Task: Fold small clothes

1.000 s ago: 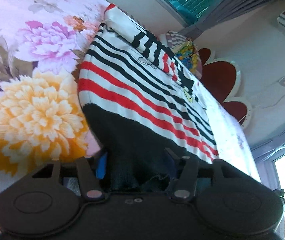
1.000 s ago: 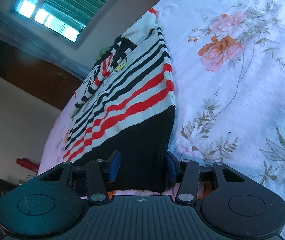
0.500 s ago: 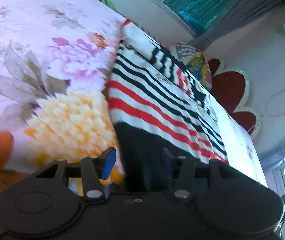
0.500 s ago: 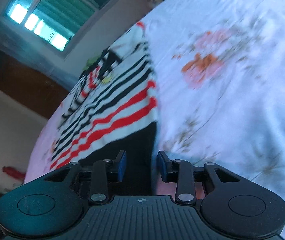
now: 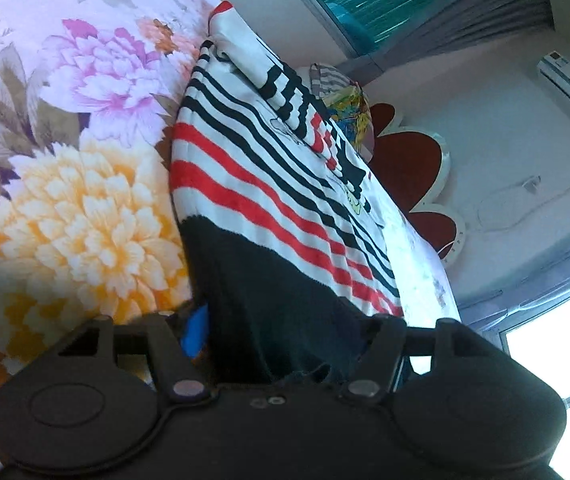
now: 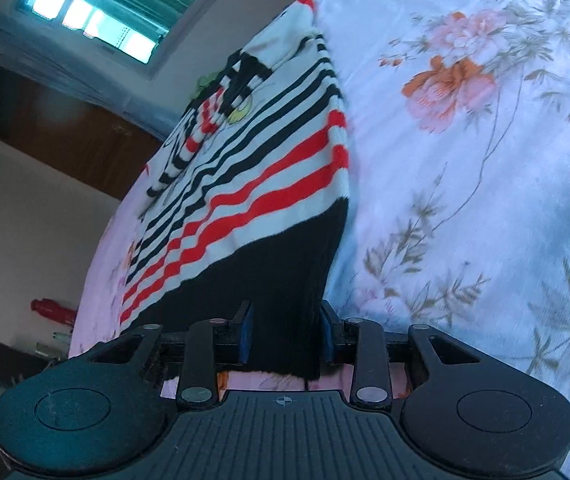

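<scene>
A small striped sweater [image 5: 253,184], white with red and black stripes and a black hem band, lies flat on a floral bedsheet [image 5: 85,216]. It also shows in the right wrist view [image 6: 269,184]. My left gripper [image 5: 285,336] stands open around the black hem at its left corner, the cloth lying between the fingers. My right gripper [image 6: 285,332] stands open around the hem's right corner, blue pads [image 6: 245,336] a little apart from the cloth.
The bedsheet [image 6: 465,200] spreads wide to the right of the sweater. A red flower-shaped headboard [image 5: 413,168] and a patterned pillow [image 5: 345,104] lie past the sweater. Windows, a brown wardrobe [image 6: 65,136] and a wall air conditioner [image 5: 569,76] ring the room.
Both grippers were narrower on the hem half a second ago and stand wider open now. The sweater lies flat as before.
</scene>
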Motion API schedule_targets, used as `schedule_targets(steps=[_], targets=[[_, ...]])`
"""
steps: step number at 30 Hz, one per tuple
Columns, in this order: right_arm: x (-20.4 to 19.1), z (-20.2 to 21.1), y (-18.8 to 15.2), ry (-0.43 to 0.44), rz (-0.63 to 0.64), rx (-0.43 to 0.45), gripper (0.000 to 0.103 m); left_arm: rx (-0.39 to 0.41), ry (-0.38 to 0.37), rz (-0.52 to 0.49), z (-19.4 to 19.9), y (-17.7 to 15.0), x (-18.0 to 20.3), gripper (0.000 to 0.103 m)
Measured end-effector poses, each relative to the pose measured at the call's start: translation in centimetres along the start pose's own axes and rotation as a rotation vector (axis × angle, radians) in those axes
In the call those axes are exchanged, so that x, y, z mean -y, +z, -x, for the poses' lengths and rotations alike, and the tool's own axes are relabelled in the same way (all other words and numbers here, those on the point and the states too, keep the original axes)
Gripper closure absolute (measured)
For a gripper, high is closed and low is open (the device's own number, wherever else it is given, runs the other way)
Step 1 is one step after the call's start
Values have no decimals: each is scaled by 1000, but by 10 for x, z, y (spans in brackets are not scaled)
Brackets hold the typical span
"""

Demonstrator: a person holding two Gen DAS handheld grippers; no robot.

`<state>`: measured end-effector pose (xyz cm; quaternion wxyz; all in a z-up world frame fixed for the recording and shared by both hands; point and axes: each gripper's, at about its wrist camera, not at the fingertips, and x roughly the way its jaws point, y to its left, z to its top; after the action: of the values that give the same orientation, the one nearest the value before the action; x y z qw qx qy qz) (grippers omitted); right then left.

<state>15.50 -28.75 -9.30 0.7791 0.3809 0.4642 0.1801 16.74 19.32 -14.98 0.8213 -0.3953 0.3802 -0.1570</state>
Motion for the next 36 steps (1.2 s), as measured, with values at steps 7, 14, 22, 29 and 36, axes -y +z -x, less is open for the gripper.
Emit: schedule_targets(steps=[7,14,22,29,36], targets=[[-15,-6,5,-74,72,-7,98,-11,87,-16,-8,-6,2,94],[-21,42,1,15,155,154,98,163,66,-80,32,-10,19,96],[-8,11,9,-50,75,115,98,131,145,-8,10,-16,6,97],[-60,18,64,-39,215,198,98,220,91,-55,22,31,40,97],[-115,-4,154,-25,275,260,98,249,74,-121,-10,123,86,97]])
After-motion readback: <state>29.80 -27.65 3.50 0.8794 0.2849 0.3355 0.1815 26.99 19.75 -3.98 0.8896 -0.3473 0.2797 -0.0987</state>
